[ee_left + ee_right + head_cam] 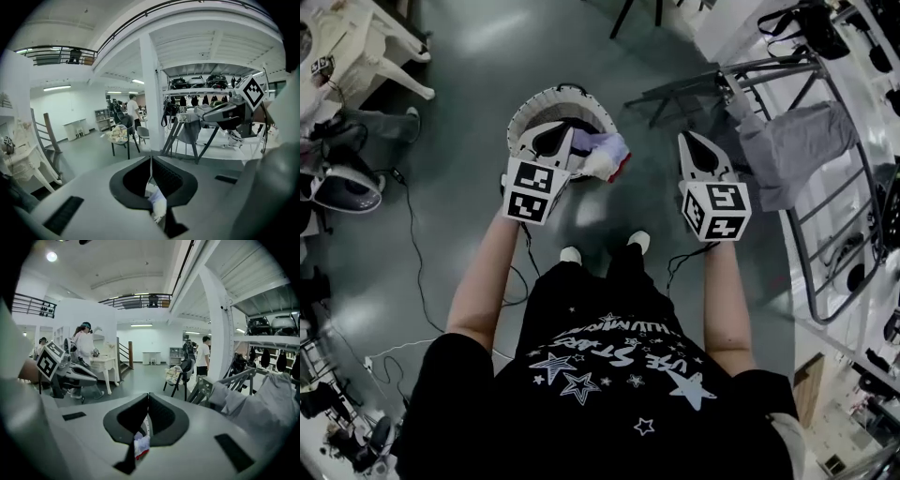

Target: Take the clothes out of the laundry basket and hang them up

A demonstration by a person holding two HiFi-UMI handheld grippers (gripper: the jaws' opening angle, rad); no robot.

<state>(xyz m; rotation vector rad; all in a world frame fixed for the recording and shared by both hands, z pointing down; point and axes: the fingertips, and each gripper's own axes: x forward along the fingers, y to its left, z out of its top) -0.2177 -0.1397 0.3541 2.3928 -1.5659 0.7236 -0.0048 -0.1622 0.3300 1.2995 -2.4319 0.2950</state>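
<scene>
Glossy smooth floor (469,56); metal rack (769,64); plastic basket (525,106); cloth clothes (605,150).

A round white laundry basket (530,105) is set on the floor, with pale, red-edged clothes (605,152) heaped in it. A grey garment (797,141) is draped over the rack (769,64).

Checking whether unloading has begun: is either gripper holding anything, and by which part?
Nothing is held. The left gripper and right gripper are both shut with nothing between the jaws; the clothes lie in the basket.
</scene>
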